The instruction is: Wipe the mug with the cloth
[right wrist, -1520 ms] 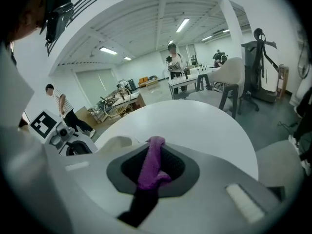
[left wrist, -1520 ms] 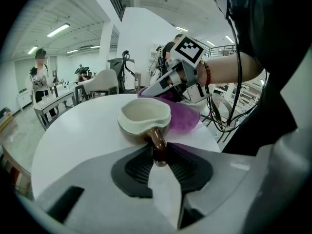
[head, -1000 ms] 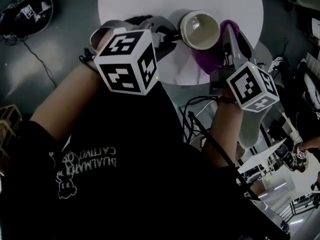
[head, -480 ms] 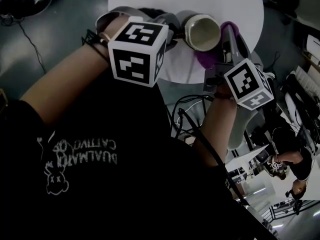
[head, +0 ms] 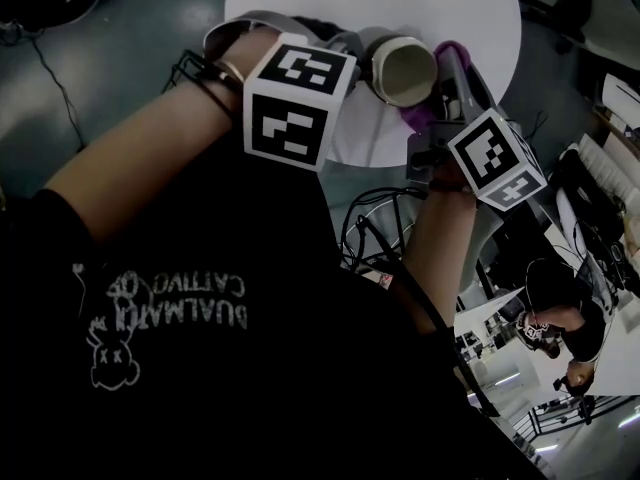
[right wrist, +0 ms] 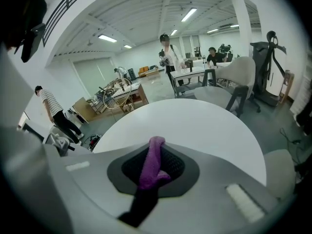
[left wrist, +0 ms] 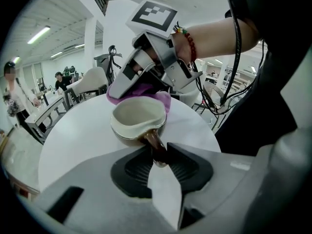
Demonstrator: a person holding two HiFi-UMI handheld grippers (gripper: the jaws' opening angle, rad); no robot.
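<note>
- The left gripper [left wrist: 157, 152] has its jaws shut on the brown handle [left wrist: 152, 139] of the mug [left wrist: 136, 118]. The jaws stay a bit apart, because the handle is in between them.
- The mug is over the near side of the round white table [left wrist: 73, 140]. Its open top faces up. I cannot tell if it sits on the table or is lifted a bit.
- The right gripper [right wrist: 157, 152] pinches the purple cloth [right wrist: 148, 172] tight between its pads.
- The handle points at the left gripper. The cloth is on the other side of the mug, just beside the far rim.
- So I think the right gripper is the one to rub the cloth on the mug, while the left one holds the mug steady.
</note>
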